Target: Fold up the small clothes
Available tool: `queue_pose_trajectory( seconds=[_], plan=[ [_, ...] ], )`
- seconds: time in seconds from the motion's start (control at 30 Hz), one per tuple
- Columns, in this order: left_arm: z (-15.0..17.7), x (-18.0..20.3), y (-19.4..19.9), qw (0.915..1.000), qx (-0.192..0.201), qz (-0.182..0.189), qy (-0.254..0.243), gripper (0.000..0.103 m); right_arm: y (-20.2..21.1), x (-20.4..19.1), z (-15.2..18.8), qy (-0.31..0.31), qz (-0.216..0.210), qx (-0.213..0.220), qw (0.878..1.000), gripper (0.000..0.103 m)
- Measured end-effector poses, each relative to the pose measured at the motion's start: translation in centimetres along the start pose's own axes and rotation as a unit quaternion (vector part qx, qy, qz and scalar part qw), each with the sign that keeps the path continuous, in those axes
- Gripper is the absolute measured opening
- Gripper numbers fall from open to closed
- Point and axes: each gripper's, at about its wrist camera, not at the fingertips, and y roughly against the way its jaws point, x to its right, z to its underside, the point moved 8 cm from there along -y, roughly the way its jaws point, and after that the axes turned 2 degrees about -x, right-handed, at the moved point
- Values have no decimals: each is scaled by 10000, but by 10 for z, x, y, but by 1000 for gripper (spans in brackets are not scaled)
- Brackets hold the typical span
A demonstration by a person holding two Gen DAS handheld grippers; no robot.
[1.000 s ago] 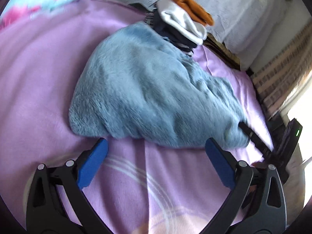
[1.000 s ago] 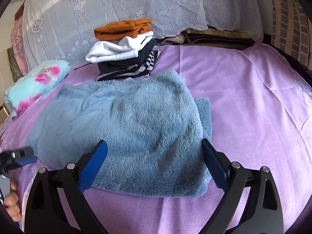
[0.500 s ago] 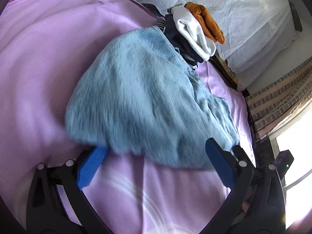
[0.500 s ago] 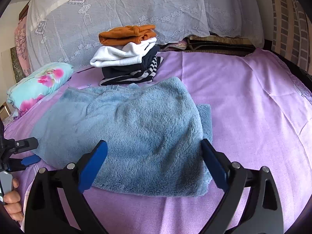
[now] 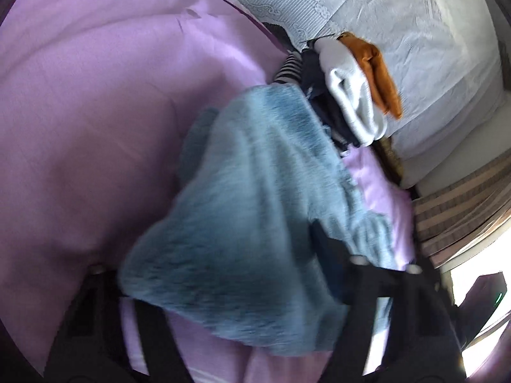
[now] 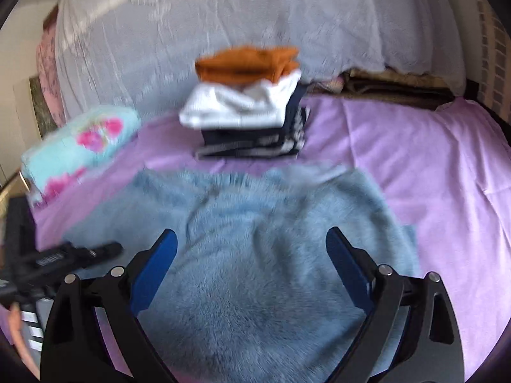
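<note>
A fluffy blue garment lies on the purple bedsheet. In the left wrist view the garment covers my left gripper's fingertips; its jaws stand wide and the cloth lies over them. My right gripper is open over the garment's near part, blue pads apart. The left gripper shows at the garment's left edge in the right wrist view. Both views are blurred.
A stack of folded clothes, orange on top, stands at the back by a white lace cover; it also shows in the left wrist view. A floral pillow lies at the left. A striped wall is at the right.
My left gripper has pushed forward under the garment's edge, which now covers its fingertips. My right gripper has moved forward over the garment. The garment's left part has bunched up.
</note>
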Motion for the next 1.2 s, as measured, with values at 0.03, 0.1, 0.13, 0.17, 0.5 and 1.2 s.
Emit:
queue_pose_trajectory(
  seconds=[0.03,0.1,0.13,0.17,0.5,1.2],
  plan=[
    [0,-1,0,10000,4,7,-12,56,-21,-5,15,444,226,-376,9980,99],
    [-1,-1,1,10000,21,26,-50,49,-18,-7,14,502,284,-349,9977,99],
    [-1,1,1,9999,17,28,-105,42,-17,-7,13,542,283,-357,9975,99],
    [0,3,1,9998,20,8,-183,37,-15,-8,14,572,242,-290,9976,99],
    [10,51,35,9784,803,-753,-1750,28,62,54,10,273,18,760,9967,98],
    [129,274,-22,8809,729,-589,-4639,26,110,212,20,-2594,-860,1007,9567,98]
  ],
)
